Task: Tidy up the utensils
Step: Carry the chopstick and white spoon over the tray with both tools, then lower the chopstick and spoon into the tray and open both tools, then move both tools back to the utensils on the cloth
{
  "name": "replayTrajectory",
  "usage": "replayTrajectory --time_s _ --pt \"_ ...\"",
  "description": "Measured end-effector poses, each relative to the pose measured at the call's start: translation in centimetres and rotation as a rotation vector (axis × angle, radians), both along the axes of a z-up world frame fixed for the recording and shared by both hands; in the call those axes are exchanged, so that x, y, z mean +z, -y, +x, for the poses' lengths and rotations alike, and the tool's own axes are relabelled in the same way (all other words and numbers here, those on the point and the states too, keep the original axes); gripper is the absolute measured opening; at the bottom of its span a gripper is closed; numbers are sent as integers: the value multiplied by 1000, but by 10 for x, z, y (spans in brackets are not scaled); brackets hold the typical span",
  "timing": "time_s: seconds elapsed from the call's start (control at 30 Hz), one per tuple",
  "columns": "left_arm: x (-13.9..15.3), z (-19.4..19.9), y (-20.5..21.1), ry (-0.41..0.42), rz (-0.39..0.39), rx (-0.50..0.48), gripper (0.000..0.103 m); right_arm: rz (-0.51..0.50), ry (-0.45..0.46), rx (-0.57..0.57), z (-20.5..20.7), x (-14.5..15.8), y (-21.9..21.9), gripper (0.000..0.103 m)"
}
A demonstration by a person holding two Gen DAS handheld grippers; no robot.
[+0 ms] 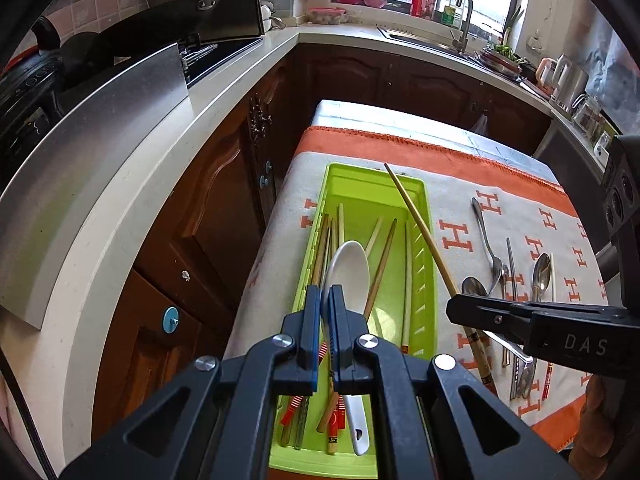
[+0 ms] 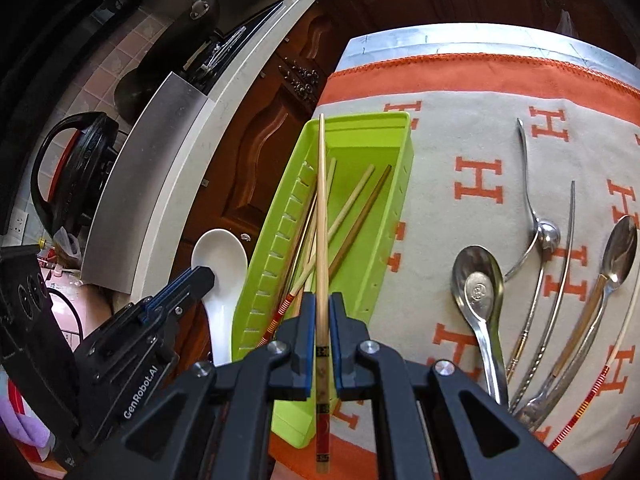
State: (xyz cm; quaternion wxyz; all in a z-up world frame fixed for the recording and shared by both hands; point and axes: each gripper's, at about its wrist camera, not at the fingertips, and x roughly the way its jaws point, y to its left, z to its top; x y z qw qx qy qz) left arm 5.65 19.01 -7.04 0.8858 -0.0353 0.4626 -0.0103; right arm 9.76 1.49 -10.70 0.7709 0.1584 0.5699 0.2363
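Observation:
A lime green plastic tray (image 1: 424, 240) (image 2: 394, 200) lies on the orange and white cloth and holds several chopsticks. My left gripper (image 1: 325, 295) is shut on a white ceramic spoon (image 1: 347, 268) and holds it over the tray's near half; it also shows in the right wrist view (image 2: 218, 256). My right gripper (image 2: 322, 304) is shut on a wooden chopstick (image 2: 321, 200) that points along the tray above it. In the left wrist view that chopstick (image 1: 416, 220) slants over the tray's right rim, held by the right gripper (image 1: 460, 308).
Several metal spoons (image 2: 478, 280) and loose chopsticks (image 2: 592, 400) lie on the cloth (image 2: 460, 128) right of the tray. A countertop (image 1: 152, 168) with a hob and a black pan runs along the left. A sink (image 1: 420, 36) is at the back.

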Motion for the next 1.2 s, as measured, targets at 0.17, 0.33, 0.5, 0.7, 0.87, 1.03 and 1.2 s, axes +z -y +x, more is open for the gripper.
replayTrajectory --time_s 0.17,0.33,0.5,0.7,0.87,1.03,1.2 --pt "-5 4 1 -12 -11 -12 3 -4 -1 3 0 -1 -11 7" --pt "-7 4 1 -9 -22 -14 20 -36 -1 30 -4 -2 -20 9" --pt "-3 1 -1 10 -25 -7 44 -73 28 66 -10 0 -25 9" --pt "8 -2 8 15 -33 -27 50 -145 123 118 -29 19 -18 9" --pt "14 -1 37 9 -11 -107 56 -209 232 85 -53 44 11 9" --pt "23 2 71 21 -21 -210 56 -284 300 20 -76 57 45 12" --pt "30 2 103 30 -49 -291 56 -331 274 -85 -91 52 86 14"
